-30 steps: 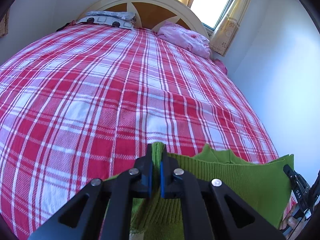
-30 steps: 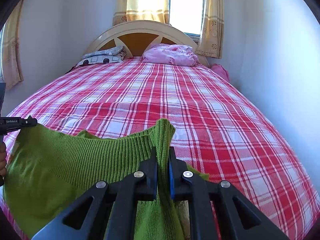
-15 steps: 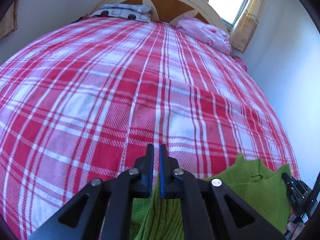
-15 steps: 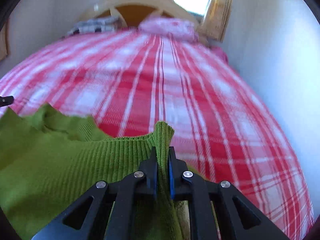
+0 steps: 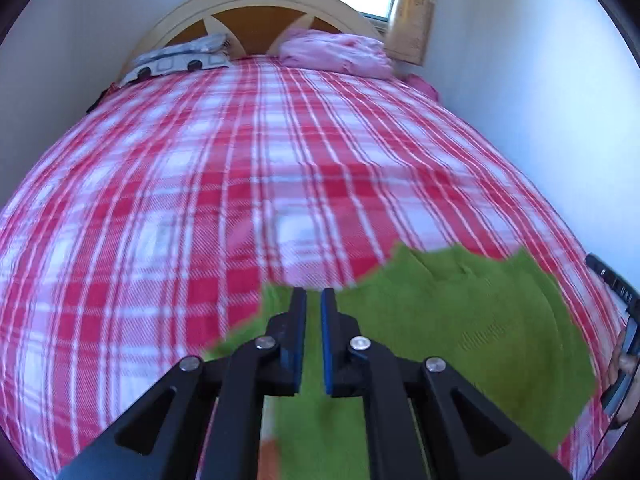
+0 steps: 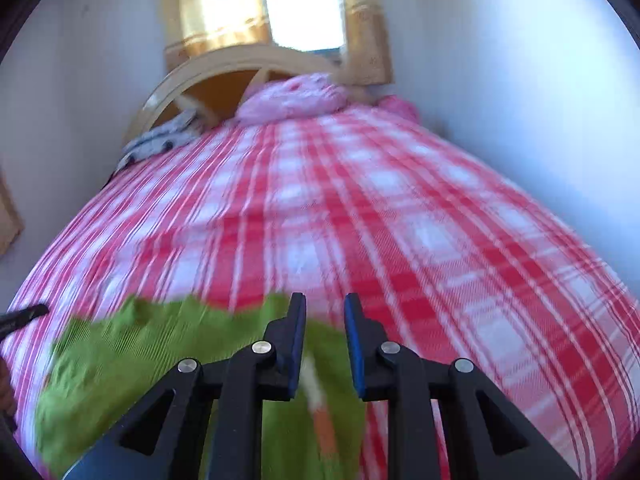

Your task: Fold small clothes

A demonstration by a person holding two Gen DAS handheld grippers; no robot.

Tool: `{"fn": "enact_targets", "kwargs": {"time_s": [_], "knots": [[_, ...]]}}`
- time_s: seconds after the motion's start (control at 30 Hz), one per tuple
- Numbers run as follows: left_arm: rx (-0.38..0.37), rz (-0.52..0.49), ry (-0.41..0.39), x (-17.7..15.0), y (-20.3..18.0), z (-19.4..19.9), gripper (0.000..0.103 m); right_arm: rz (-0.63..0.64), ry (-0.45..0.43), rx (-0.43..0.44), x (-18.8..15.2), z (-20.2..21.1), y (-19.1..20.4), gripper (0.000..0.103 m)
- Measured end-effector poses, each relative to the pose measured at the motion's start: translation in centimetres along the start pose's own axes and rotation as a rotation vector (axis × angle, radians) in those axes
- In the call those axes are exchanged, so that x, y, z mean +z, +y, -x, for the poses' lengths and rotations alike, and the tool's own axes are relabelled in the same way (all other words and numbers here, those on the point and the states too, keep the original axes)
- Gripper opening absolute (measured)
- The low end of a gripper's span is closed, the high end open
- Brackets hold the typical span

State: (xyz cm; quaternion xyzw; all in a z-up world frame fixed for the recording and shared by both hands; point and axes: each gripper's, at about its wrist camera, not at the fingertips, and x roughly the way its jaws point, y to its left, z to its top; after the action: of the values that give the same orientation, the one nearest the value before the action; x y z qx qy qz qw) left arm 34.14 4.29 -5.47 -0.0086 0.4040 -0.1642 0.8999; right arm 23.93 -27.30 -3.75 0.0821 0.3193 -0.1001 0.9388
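- Red-and-white plaid bedspread [image 5: 200, 184] covers a bed with an arched wooden headboard [image 5: 256, 4]; a pink pillow [image 5: 336, 54] and a grey patterned pillow [image 5: 180, 62] lie beside each other at its head, under a curtained window [image 6: 302, 4].
- Green knit sweater [image 5: 472, 320] lies spread on the near part of the bedspread, blurred in both views.
- Left gripper [image 5: 313, 300] hovers over the sweater's edge, blue-padded fingers narrowly parted, gripping nothing.
- Right gripper [image 6: 325, 304] has its fingers parted wider, released above the sweater's [image 6: 140, 352] right edge.
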Motion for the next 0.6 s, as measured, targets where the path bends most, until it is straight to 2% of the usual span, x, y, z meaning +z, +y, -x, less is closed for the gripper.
{"fn": "enact_targets", "kwargs": {"time_s": [0.07,0.2,0.27,0.3,0.37,0.43,0.5,0.6], "knots": [[-0.01,0.043,0.029,-1.7,-0.6,-0.4,0.008,0.071,0.034,0.028,-1.8,0.8,1.6,0.02],[0.074,0.097,0.106,-4.2,-0.7,-3.5,0.008,0.207,0.099,0.073,-5.7,0.9,5.1,0.02],[0.088,0.118,0.085,-4.7,0.0,-4.2,0.013,0.278,0.147,0.04,-7.8,0.3,5.6,0.02],[0.098,0.119,0.073,-4.4,0.3,-4.1,0.016,0.312,0.168,0.009,-8.9,0.1,5.5,0.02],[0.159,0.096,0.065,-3.6,0.5,-4.7,0.016,0.348,0.181,-0.047,-10.3,0.1,4.3,0.02],[0.216,0.067,0.068,-2.7,1.0,-6.3,0.016,0.318,0.182,-0.046,-10.9,1.0,2.8,0.02],[0.211,0.08,0.061,-2.1,1.5,-7.4,0.016,0.31,0.178,-0.055,-11.6,1.9,2.4,0.02],[0.261,0.038,0.061,-1.0,1.0,-8.8,0.017,0.338,0.167,-0.084,-12.4,2.7,2.5,0.02]]}}
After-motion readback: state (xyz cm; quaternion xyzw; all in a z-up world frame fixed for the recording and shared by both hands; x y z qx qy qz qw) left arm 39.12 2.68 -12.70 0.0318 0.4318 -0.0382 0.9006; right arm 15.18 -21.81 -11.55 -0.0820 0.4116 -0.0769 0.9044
